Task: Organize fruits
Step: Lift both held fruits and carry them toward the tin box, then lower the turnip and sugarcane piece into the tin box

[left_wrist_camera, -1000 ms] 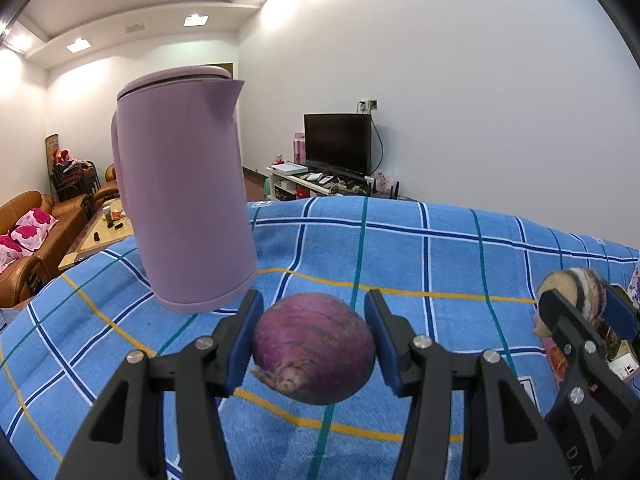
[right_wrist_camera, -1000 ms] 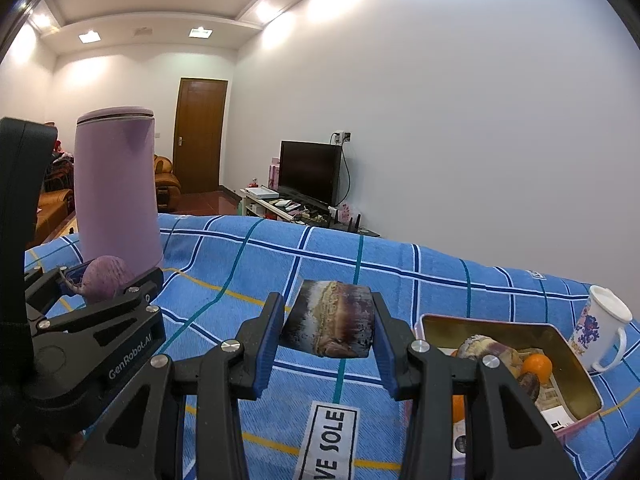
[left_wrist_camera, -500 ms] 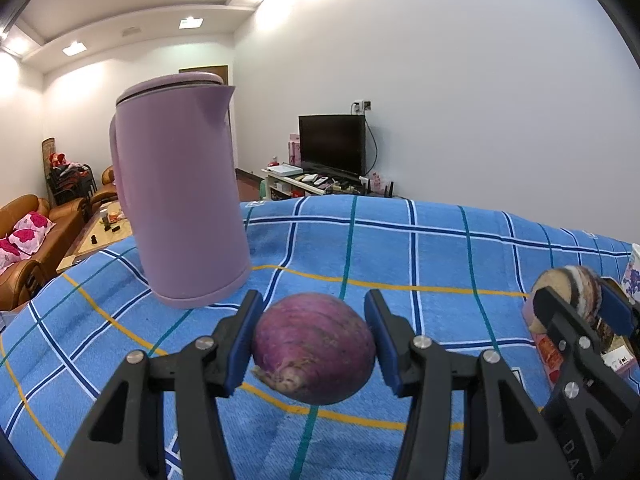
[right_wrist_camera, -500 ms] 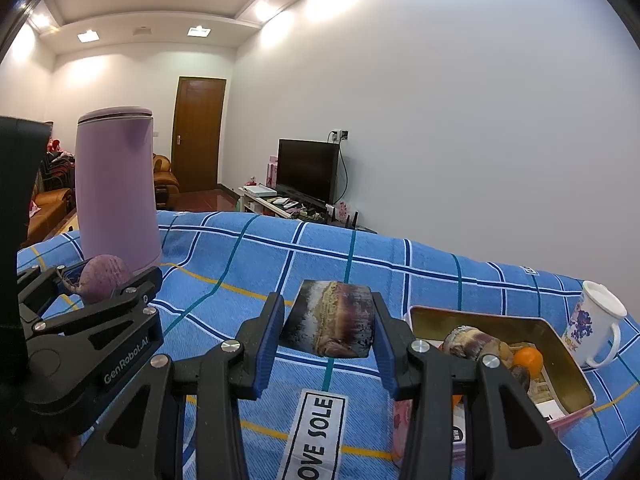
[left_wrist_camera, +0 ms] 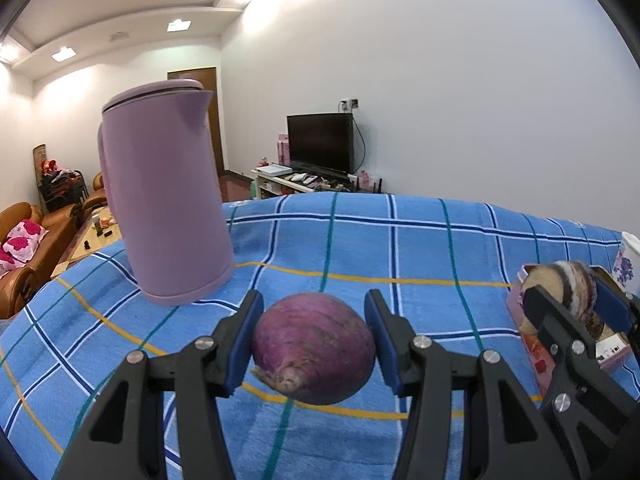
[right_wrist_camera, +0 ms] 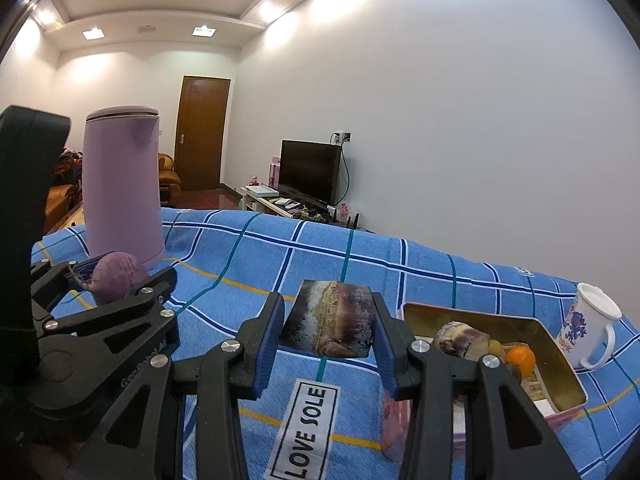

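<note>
My left gripper (left_wrist_camera: 314, 344) is shut on a round purple onion-like fruit (left_wrist_camera: 314, 354) and holds it above the blue checked cloth; it also shows at the left of the right wrist view (right_wrist_camera: 116, 276). My right gripper (right_wrist_camera: 328, 328) is shut on a brown, purple-streaked chunk (right_wrist_camera: 332, 324), seen in the left wrist view (left_wrist_camera: 564, 286) over the tin's edge. A gold-lined tin box (right_wrist_camera: 560, 372) at the right holds a similar chunk (right_wrist_camera: 460, 338) and an orange (right_wrist_camera: 520, 360).
A tall lilac kettle (left_wrist_camera: 164, 200) stands on the cloth at the back left. A white printed mug (right_wrist_camera: 588, 332) stands right of the tin. A "LOVE SOLE" label (right_wrist_camera: 308, 428) lies on the cloth in front. A sofa and a TV are beyond the table.
Both grippers have swung right with their loads; the kettle slid left in view and the tin and mug came further into view. Both grips are unchanged.
</note>
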`<state>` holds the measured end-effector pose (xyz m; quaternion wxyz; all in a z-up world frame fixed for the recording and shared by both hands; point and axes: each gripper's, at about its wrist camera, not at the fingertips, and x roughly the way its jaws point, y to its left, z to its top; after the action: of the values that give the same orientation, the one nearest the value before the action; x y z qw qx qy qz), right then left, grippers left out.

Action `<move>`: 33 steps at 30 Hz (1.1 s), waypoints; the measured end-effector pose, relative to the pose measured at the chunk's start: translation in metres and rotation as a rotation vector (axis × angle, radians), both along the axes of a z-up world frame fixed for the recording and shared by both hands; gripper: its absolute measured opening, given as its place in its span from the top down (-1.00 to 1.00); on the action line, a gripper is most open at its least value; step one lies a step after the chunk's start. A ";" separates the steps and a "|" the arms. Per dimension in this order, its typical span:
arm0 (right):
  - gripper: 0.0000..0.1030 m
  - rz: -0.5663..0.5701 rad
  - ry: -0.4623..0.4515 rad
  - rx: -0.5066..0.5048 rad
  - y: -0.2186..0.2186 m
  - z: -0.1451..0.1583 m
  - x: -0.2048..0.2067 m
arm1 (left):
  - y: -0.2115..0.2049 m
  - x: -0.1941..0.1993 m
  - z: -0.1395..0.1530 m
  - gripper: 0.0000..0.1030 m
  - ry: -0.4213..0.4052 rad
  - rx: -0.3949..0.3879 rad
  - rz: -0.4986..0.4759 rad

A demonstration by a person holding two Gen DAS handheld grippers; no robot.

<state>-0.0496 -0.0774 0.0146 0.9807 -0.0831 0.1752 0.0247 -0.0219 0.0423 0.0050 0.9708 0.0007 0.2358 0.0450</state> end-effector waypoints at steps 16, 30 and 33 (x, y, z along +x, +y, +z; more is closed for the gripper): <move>0.14 -0.016 -0.002 -0.007 -0.020 0.001 -0.011 | -0.023 -0.009 0.001 -0.06 0.005 0.012 -0.041; 0.13 -0.029 -0.009 -0.008 -0.033 0.002 -0.019 | -0.046 -0.022 0.004 -0.06 -0.006 0.015 -0.077; 0.13 -0.031 -0.013 -0.011 -0.035 0.002 -0.021 | -0.048 -0.024 0.004 -0.06 -0.005 0.009 -0.078</move>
<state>-0.0711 -0.1124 0.0169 0.9816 -0.0860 0.1701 0.0077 -0.0457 -0.0059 0.0091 0.9724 0.0139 0.2329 0.0080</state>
